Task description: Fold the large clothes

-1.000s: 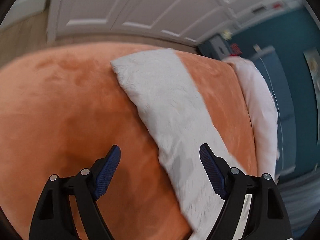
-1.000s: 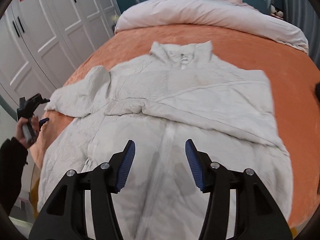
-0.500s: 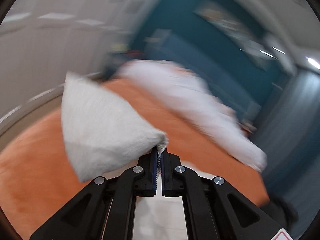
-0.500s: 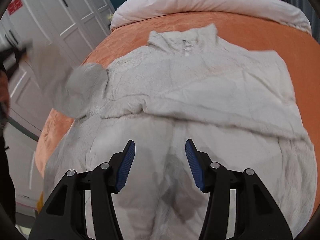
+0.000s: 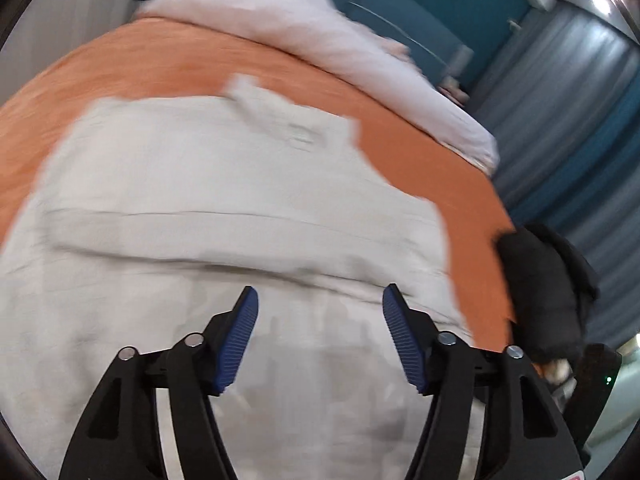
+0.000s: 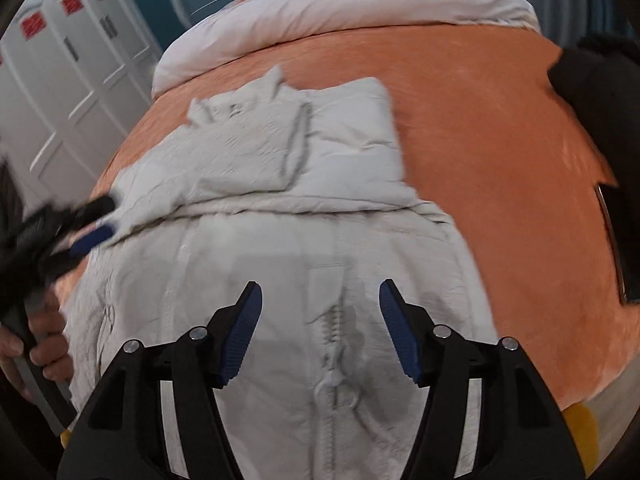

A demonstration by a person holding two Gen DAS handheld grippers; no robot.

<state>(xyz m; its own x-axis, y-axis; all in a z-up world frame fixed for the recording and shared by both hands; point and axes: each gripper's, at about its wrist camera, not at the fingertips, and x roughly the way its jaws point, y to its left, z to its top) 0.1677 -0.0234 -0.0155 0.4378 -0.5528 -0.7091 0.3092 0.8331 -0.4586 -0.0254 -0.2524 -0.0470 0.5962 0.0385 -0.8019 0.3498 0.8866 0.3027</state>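
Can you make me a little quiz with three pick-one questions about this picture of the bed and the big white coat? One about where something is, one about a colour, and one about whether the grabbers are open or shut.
1. Where does the white jacket lie?
A. on the orange blanket
B. on the floor
C. in the wardrobe

2. What colour are the right gripper pads?
A. red
B. blue
C. green

3. How are the left gripper jaws?
A. shut on the sleeve
B. open, holding nothing
C. shut on a pillow

Answers:
1 A: the jacket is spread flat on the orange blanket.
2 B: the ribbed pads show blue on black fingers.
3 B: a wide gap shows between the jaws, with the jacket below.
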